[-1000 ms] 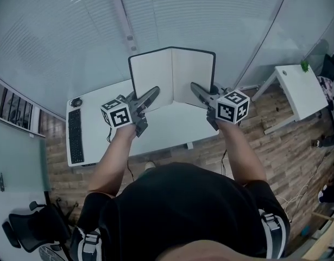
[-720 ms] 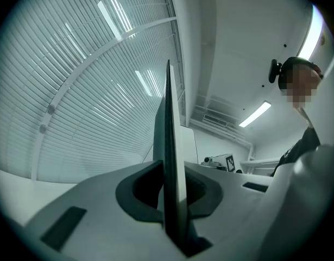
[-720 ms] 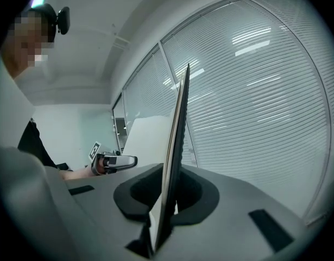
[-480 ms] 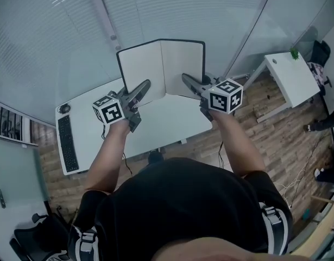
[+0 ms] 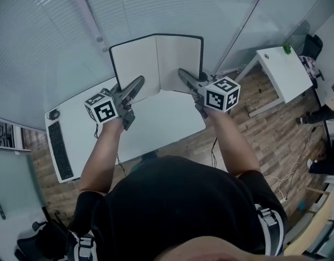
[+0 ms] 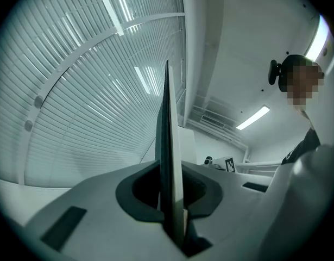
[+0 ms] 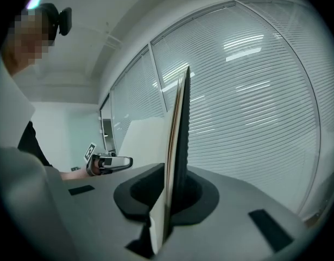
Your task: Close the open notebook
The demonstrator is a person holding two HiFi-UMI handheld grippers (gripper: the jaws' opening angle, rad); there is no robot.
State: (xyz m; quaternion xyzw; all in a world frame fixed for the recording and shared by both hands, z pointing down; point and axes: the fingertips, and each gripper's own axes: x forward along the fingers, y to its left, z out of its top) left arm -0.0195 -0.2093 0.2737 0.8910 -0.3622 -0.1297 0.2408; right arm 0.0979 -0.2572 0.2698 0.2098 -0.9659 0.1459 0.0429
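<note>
The open notebook [image 5: 156, 64] has a black cover and white pages. It is held upright in the air above the white desk [image 5: 156, 126], spread like a V. My left gripper [image 5: 137, 84] is shut on the left half's lower edge, my right gripper [image 5: 183, 74] on the right half's. In the left gripper view the notebook [image 6: 168, 145] runs edge-on up from between the jaws of the left gripper [image 6: 172, 224]. The right gripper view shows the notebook [image 7: 180, 135] the same way, clamped in the right gripper [image 7: 161, 227].
A black keyboard [image 5: 57, 150] and a mouse [image 5: 54, 113] lie at the desk's left end. A second white table [image 5: 283, 69] stands at the right on the wood floor. Window blinds [image 5: 42, 48] fill the space behind the notebook. An office chair [image 5: 42, 243] is at the lower left.
Both grippers and the notebook have shifted together to the left in the head view, along with the desk behind them. The notebook is spread as before and both grips are unchanged.
</note>
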